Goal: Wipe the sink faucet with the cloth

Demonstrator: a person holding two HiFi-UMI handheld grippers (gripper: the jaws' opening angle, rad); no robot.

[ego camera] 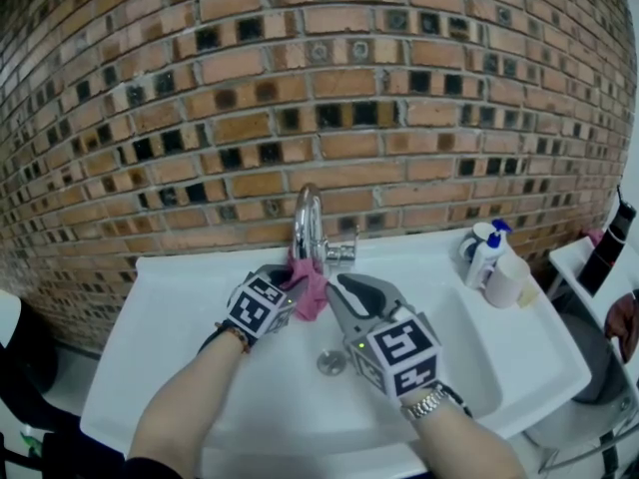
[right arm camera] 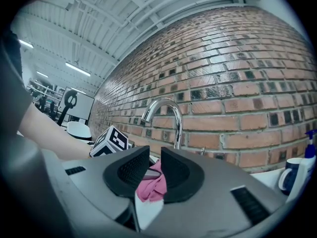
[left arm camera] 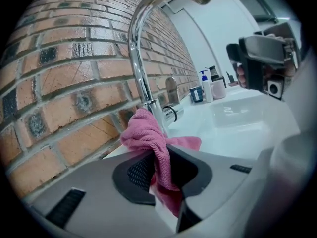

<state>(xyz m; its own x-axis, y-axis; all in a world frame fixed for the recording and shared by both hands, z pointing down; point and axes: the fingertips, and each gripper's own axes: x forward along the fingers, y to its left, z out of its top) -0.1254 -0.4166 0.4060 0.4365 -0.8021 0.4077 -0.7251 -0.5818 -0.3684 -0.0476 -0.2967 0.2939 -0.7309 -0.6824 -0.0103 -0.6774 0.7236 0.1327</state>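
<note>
A curved chrome faucet [ego camera: 308, 218] rises from the back of the white sink [ego camera: 499, 357], against the brick wall. My left gripper [ego camera: 292, 282] is shut on a pink cloth [ego camera: 312, 289], and the cloth lies against the faucet's base. In the left gripper view the cloth [left arm camera: 148, 133] bunches out of the jaws beside the faucet stem [left arm camera: 136, 58]. My right gripper [ego camera: 339, 289] hovers just right of the cloth with its jaws a narrow gap apart. Through that gap, the right gripper view shows the cloth [right arm camera: 151, 185] beyond the pads and the faucet [right arm camera: 173, 118] above.
A spray bottle [ego camera: 484, 252] and a white cup [ego camera: 507, 280] stand on the sink's right rim. The drain [ego camera: 331, 362] sits in the basin below the grippers. The faucet's lever [ego camera: 342, 254] sticks out to the right. A black bottle [ego camera: 609, 247] stands at far right.
</note>
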